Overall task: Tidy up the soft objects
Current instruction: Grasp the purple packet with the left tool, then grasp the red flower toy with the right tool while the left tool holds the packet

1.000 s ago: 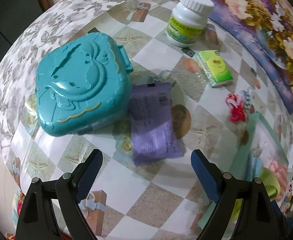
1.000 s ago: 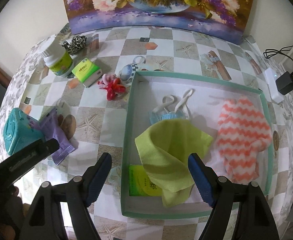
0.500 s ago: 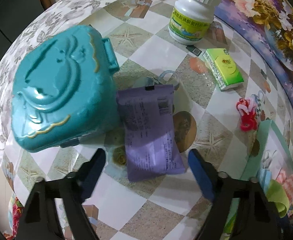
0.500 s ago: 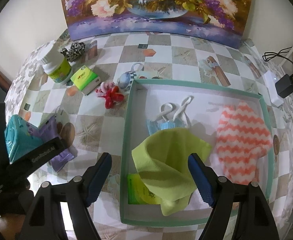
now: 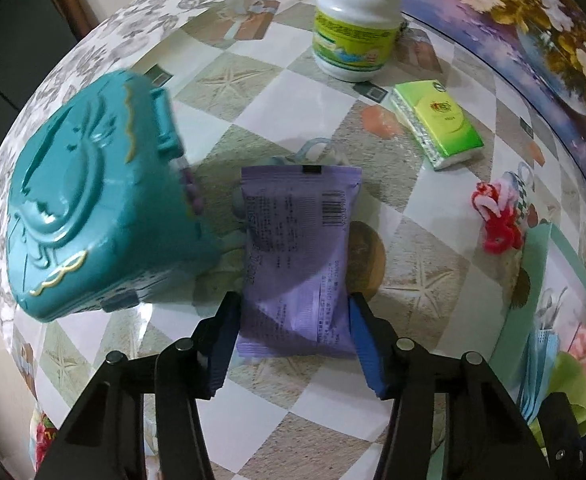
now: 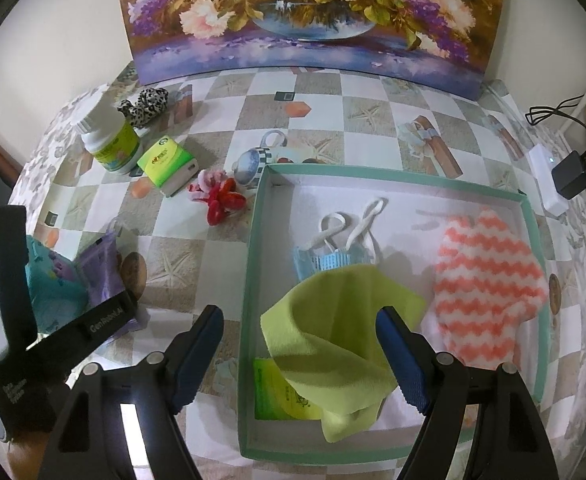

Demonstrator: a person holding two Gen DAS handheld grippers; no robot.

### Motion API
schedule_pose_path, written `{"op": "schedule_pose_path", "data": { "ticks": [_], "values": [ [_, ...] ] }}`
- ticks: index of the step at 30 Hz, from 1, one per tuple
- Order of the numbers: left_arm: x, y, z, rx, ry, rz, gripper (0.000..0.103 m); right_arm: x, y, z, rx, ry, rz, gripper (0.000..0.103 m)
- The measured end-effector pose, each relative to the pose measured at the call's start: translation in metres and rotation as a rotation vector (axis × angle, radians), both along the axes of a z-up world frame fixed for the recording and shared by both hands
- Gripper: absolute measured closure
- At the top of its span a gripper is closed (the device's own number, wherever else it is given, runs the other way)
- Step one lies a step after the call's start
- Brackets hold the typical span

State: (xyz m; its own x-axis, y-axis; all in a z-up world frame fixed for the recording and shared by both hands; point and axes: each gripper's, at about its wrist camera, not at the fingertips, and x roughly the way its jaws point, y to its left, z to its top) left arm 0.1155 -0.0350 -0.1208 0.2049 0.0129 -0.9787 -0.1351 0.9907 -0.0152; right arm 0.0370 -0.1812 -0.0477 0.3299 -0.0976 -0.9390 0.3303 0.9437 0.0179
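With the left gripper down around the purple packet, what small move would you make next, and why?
Probably finish closing. The left gripper has just been closing, and its blue pads now flank the near end of the purple packet, which lies flat beside the teal case. Whether they press yet is unclear. The tray holds the soft things already sorted.

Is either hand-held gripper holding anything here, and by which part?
The left hand-held gripper, whose jaws have just been closing, brackets the purple packet at its near end; whether the pads grip it cannot be told. The right hand-held gripper holds nothing.
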Motion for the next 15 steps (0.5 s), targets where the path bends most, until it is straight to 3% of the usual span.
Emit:
{"op": "schedule_pose_path", "data": {
  "ticks": [15],
  "values": [
    [0.026,-0.022,0.010,-0.096,-0.018,-0.042,0.051,0.023,-0.020,0.016,-0.008,-0.147,-0.042,0.021]
  ]
}}
